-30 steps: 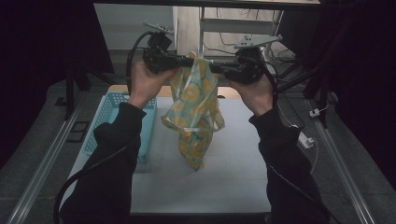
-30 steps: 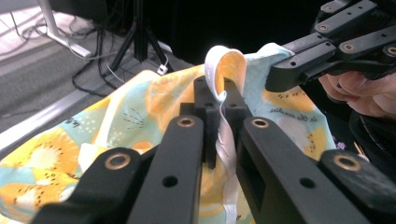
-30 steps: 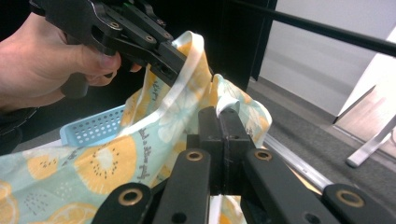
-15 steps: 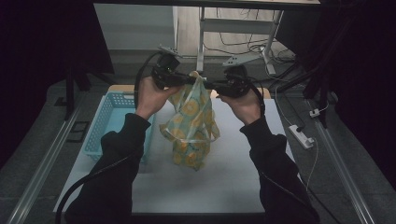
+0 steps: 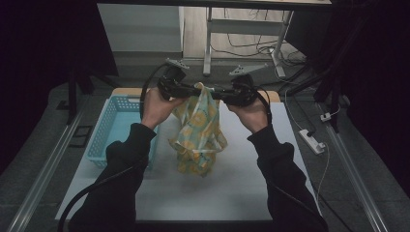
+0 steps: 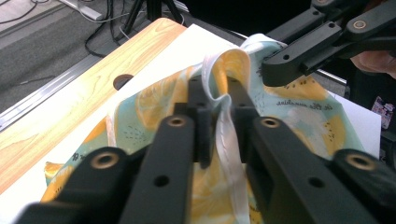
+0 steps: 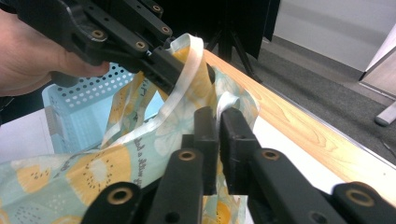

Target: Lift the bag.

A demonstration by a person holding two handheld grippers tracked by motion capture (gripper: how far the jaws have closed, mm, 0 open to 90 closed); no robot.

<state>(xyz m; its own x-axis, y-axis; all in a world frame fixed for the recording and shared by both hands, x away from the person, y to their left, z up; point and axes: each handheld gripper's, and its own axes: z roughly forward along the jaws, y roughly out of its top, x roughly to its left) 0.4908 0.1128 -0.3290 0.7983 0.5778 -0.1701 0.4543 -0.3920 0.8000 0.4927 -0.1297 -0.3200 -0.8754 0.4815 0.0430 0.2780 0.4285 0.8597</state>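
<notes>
Beside the left gripper [image 5: 189, 90], the blue basket [image 5: 112, 126] holds nothing visible. Both grippers' jaws, just easing apart, pinch the fruit-print garment's [image 5: 197, 133] white straps; the right gripper [image 5: 218, 93] faces it.

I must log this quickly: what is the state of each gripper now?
Left gripper: closed on the cloth's white edge, jaws just loosening.
Right gripper: closed on the cloth, also loosening.

- Cloth [image 5: 198, 130]: pale teal with yellow lemon print and white trim
- Hangs crumpled, top edge bunched at 12 o'clock, lower end resting on the white table [image 5: 232, 183]
- Centre of table, basket [image 5: 104, 133] at its 9 o'clock
</notes>
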